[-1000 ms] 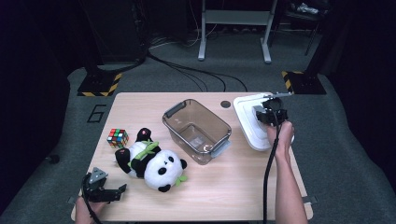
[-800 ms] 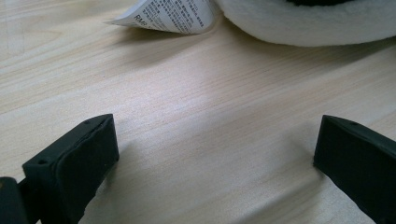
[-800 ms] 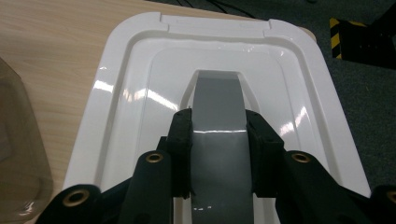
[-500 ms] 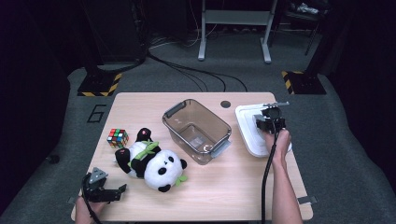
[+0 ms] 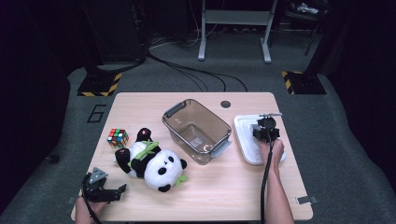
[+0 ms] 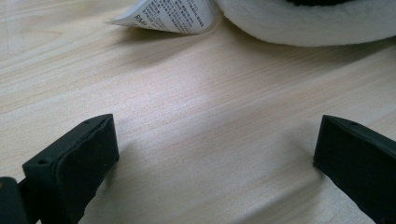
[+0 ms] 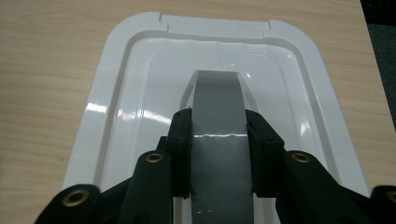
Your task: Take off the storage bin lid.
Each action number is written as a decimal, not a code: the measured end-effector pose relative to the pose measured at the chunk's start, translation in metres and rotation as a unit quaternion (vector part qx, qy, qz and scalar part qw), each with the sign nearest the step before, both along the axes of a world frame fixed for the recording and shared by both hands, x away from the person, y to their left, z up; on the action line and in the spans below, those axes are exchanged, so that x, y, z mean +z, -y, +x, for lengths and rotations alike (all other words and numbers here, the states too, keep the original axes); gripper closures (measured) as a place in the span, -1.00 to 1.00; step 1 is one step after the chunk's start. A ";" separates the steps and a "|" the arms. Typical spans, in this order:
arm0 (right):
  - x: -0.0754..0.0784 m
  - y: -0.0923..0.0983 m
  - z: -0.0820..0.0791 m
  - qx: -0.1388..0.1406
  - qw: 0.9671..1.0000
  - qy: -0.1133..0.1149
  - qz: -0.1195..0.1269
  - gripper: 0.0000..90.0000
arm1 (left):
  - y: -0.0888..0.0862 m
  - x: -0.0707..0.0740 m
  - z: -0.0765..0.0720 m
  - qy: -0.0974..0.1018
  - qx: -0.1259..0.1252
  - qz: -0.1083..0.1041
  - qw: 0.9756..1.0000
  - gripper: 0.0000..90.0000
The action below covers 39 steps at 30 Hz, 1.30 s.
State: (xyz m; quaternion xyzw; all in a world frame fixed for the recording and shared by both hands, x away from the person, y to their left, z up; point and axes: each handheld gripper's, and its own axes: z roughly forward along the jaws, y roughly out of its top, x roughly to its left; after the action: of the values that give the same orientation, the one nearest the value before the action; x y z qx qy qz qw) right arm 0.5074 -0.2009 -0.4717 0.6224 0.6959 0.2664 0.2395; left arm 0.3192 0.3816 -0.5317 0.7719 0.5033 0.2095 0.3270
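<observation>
A white bin lid sits flat at the table's right side; whether it rests on the wood I cannot tell. My right gripper comes down on its middle. In the right gripper view the jaws are shut on the lid's grey handle strap, with the white lid spread beneath. My left gripper rests at the table's front left corner. It stands open with bare wood between its jaws and faces the plush panda.
A clear plastic bin with grey latches stands empty mid-table, just left of the lid. A Rubik's cube lies left of the panda. The panda's white fur and paper tag lie just ahead of the left jaws.
The right gripper has come down with the lid, which has sunk from a raised, tilted pose to flat at the table. The left gripper has stayed where it was.
</observation>
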 end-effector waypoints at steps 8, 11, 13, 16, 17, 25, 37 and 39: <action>-0.012 -0.003 0.000 -0.005 1.000 -0.005 -0.004 0.47 | 0.000 0.000 0.000 0.000 0.000 0.000 1.000 -1.00; -0.014 -0.004 0.001 -0.010 1.000 -0.012 -0.007 0.47 | 0.000 0.000 0.000 0.000 0.000 0.000 1.000 -1.00; -0.015 -0.003 0.002 -0.006 1.000 -0.011 -0.007 0.47 | 0.000 0.000 0.000 0.000 0.000 0.000 1.000 -1.00; -0.016 -0.004 0.003 -0.009 1.000 -0.009 -0.004 0.47 | 0.000 0.000 0.000 0.000 0.000 0.000 1.000 -1.00; -0.016 -0.004 0.003 -0.007 1.000 -0.009 -0.005 0.47 | 0.000 0.000 0.000 0.000 0.000 0.000 1.000 -1.00; -0.008 -0.001 -0.003 0.005 1.000 0.000 0.020 -0.28 | 0.000 0.000 0.000 0.000 0.000 0.000 1.000 -1.00; 0.011 -0.005 -0.039 0.077 0.996 0.011 0.033 -0.94 | 0.000 0.000 0.000 0.002 0.002 0.000 1.000 -1.00; 0.011 -0.009 -0.047 0.090 0.995 0.017 0.031 -1.00 | 0.001 0.000 0.000 0.002 0.003 0.000 1.000 -1.00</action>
State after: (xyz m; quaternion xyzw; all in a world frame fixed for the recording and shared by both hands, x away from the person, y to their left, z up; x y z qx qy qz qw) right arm 0.4608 -0.1919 -0.4608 0.5599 0.7360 0.3192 0.2070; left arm 0.3188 0.3809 -0.5317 0.7701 0.5051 0.2121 0.3269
